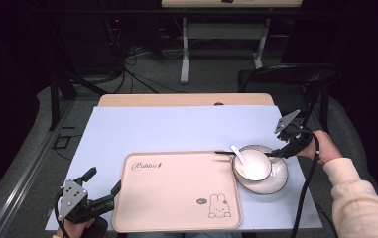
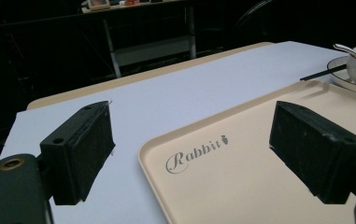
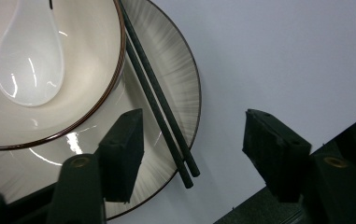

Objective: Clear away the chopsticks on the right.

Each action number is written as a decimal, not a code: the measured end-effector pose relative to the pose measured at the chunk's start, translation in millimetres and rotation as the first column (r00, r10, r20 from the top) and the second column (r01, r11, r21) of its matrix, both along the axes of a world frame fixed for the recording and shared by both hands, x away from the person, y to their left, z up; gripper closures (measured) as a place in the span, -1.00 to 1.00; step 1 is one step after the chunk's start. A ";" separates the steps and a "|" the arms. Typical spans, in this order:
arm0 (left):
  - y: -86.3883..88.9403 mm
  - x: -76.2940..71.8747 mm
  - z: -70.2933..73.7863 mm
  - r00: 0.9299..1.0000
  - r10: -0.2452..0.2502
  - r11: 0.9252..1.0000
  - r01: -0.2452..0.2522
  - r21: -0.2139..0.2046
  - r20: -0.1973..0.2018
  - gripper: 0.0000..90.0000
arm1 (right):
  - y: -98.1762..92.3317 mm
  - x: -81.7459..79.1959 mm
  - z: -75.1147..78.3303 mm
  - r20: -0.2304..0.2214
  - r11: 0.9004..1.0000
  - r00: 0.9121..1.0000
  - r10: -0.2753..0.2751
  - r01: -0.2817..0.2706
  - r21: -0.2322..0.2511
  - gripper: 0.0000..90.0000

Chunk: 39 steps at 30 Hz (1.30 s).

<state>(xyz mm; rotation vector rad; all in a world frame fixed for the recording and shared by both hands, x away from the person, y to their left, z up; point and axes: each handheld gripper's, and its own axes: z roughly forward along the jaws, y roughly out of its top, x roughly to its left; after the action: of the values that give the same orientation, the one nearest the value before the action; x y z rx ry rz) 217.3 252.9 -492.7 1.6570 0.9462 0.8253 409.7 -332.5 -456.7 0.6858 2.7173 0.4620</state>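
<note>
The right tongs hang just over the near ends of two dark chopsticks, and the jaws stand apart, one on each side of these ends, without pressing on them; nothing is grasped. The chopsticks lie side by side on the rim of a striped plate, close against a white bowl that stands on this plate, and a white spoon rests inside the bowl. In the high view the plate is at about 3 o'clock of the beige tray, just beside its right edge, and the chopsticks point toward 9 o'clock, with their tips reaching over the tray's far right corner. The left tongs are released too, near the tray's corner at 8 o'clock, on the pale blue surface.
</note>
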 end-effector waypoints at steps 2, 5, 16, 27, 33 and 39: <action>-0.1 0.0 -0.1 1.000 0.001 1.000 -0.001 -0.004 0.000 -0.70 | 0.8 2.1 -2.6 -0.009 1.000 1.000 0.028 -0.029 -0.010 0.02; 0.2 0.0 0.0 1.000 0.000 1.000 0.000 -0.001 0.000 -0.70 | 1.9 3.5 -5.3 -0.025 0.998 0.998 0.049 -0.050 -0.025 0.12; 0.2 0.2 -0.1 1.000 0.002 1.000 -0.002 -0.001 -0.001 -0.70 | 17.9 7.8 -29.8 -0.097 0.967 0.978 0.183 -0.197 -0.164 0.66; 0.3 0.1 -0.1 1.000 0.003 1.000 -0.003 -0.006 0.000 -0.70 | 23.8 10.7 -37.8 -0.122 0.950 0.969 0.215 -0.236 -0.203 0.76; 0.3 0.1 -0.1 1.000 0.003 1.000 -0.003 -0.005 0.000 -0.70 | 29.0 12.0 -42.8 -0.145 0.939 0.961 0.237 -0.265 -0.221 0.76; 0.5 0.1 -0.1 1.000 0.002 1.000 -0.002 -0.006 -0.001 -0.70 | 33.3 14.3 -50.1 -0.164 0.924 0.953 0.254 -0.289 -0.250 0.79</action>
<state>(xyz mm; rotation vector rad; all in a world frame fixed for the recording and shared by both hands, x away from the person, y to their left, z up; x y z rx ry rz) 217.4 253.4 -492.7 1.6515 0.9509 0.8222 424.0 -299.2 -506.9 0.2730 2.9345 0.0993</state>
